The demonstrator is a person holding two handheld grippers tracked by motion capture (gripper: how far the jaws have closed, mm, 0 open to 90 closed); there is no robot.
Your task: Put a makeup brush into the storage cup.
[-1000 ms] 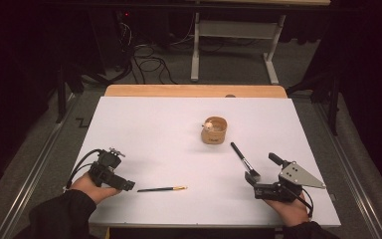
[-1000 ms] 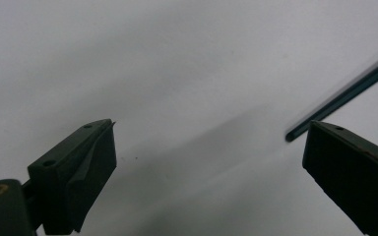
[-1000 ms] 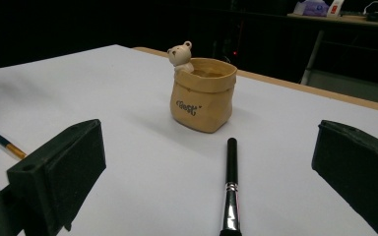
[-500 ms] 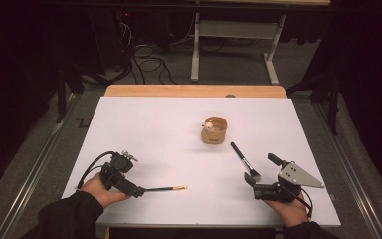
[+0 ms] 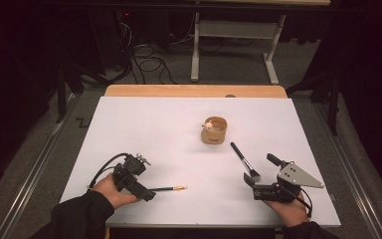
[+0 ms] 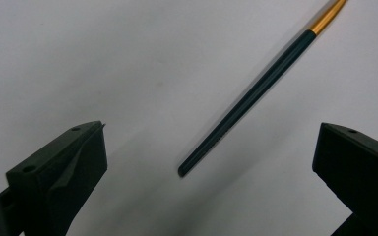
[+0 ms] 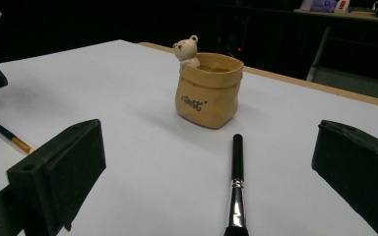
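Scanning layout: white tabletop (image 5: 144,124), wooden strip along its far edge, floor beyond.
Left gripper (image 5: 148,195): near front-left edge, jaws spread wide, nothing between the pads; in the left gripper view the thin dark brush end lies in the gap, touching neither jaw.
Thin brush (image 5: 166,188): dark handle, gold ferrule, flat on tabletop, tip pointing toward centre, just beside left gripper.
Right gripper (image 5: 249,180): near front-right edge, jaws wide apart, empty.
Makeup brush (image 5: 243,159): black, lies flat between right gripper and pot; bristle end nearest gripper.
Pot (image 5: 214,130): tan bag-shaped, small bear figure on rim, upright, right of centre.
Open room: left and far halves of tabletop bare; wide gap between the two grippers.
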